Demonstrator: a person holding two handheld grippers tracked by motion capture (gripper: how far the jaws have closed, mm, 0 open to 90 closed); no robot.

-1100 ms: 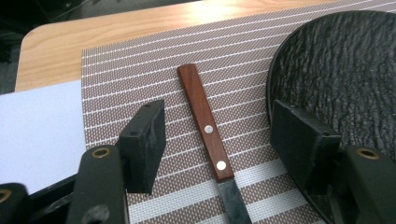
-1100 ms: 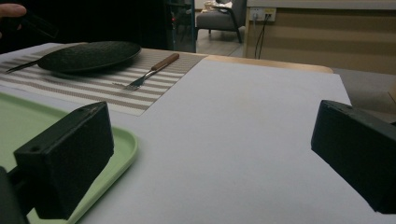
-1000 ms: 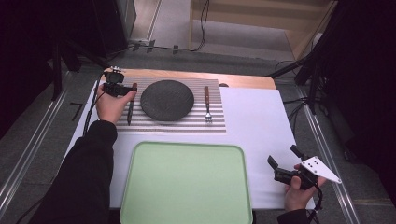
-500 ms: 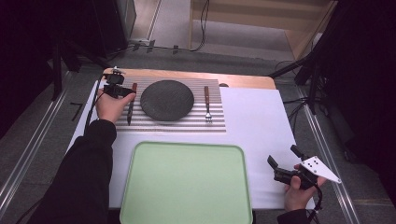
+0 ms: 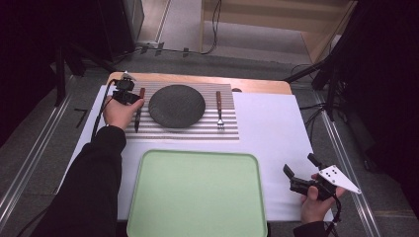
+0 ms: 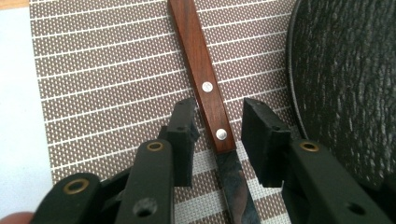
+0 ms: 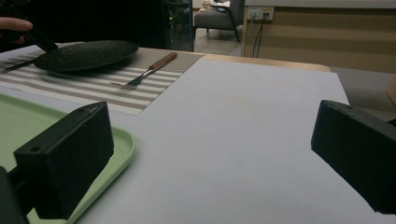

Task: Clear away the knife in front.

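Left gripper straddles the knife handle mid-frame, jaws just closing, not yet clamped; high view hides that gap.

No legible text, label, brand, number or sign found on any item in the scene.

Wooden-handled knife flat beside plate
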